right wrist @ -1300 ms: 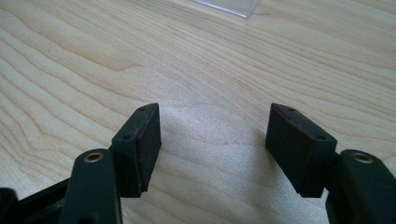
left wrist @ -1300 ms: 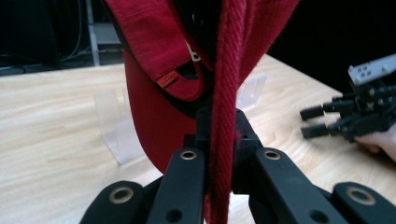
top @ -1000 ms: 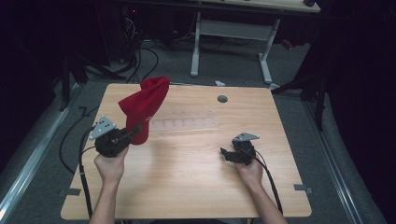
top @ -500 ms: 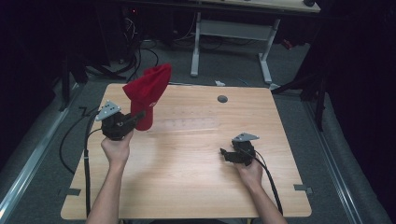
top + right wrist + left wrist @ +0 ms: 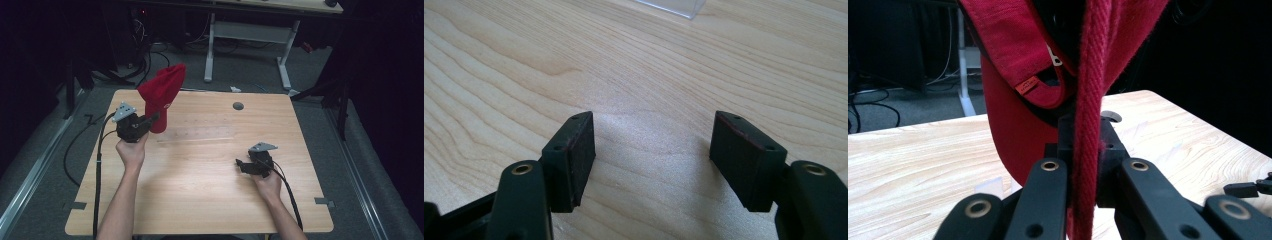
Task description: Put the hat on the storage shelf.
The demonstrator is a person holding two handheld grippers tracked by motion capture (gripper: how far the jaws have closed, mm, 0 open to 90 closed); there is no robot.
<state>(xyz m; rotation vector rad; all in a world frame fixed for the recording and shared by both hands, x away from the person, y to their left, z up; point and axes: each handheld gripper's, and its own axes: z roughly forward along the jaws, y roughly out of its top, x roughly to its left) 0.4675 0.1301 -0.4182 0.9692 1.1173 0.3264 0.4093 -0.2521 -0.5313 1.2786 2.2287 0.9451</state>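
Note:
A red cloth cap (image 5: 162,95) is held up above the left part of the wooden table (image 5: 200,200), its crown pointing up. My left gripper (image 5: 156,118) is shut on the cap's lower edge. In the left gripper view the jaws pinch a thick red fabric edge (image 5: 1088,130), and the cap's brim (image 5: 1013,145) with a small tag hangs just beyond. My right gripper (image 5: 239,164) rests low over the table at the right, open. Its pads (image 5: 574,155) stand wide apart over bare wood, nothing between them.
A clear plastic piece (image 5: 197,134) lies flat mid-table, its corner at the top of the right gripper view (image 5: 674,6). A round cable hole (image 5: 238,106) sits near the far edge. Cables trail off the table's left side. A white desk frame (image 5: 250,35) stands behind.
My left gripper has carried the red cap away from me, toward the table's far edge and slightly left. The right gripper has stayed where it was.

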